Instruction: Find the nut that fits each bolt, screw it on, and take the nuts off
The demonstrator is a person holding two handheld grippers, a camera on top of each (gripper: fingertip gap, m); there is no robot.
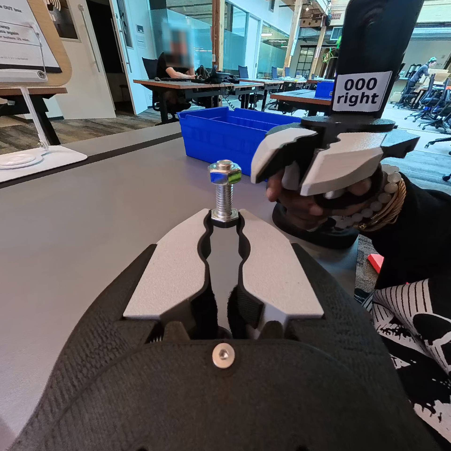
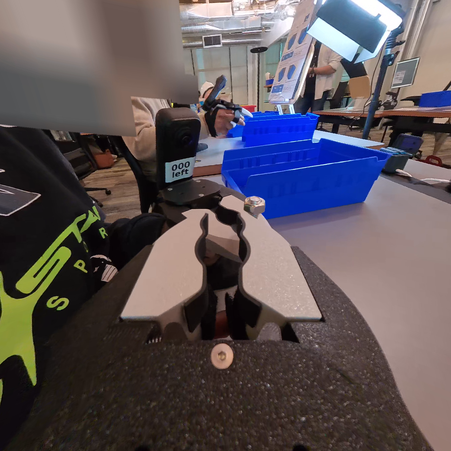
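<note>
A silver bolt (image 1: 224, 199) stands upright on the grey table (image 1: 97, 219), head down. A hex nut (image 1: 224, 173) sits at the top of its thread. My left gripper (image 1: 224, 217) is shut on the bolt's hex head, low on the table. My right gripper (image 1: 280, 180) is open and empty, just right of the nut and a little apart from it. In the right wrist view the nut (image 2: 254, 205) shows just past the right fingertip of my right gripper (image 2: 222, 217), with the left gripper (image 2: 227, 205) behind; the bolt's shaft is hidden there.
A blue bin (image 1: 219, 139) stands behind the bolt; it also shows in the right wrist view (image 2: 305, 188), with more blue bins (image 2: 278, 129) on the table beyond. A sign on a white stand (image 1: 36, 156) is at the far left. The table's edge runs at the right. Spacing between my two grippers at the tips: around 5 cm.
</note>
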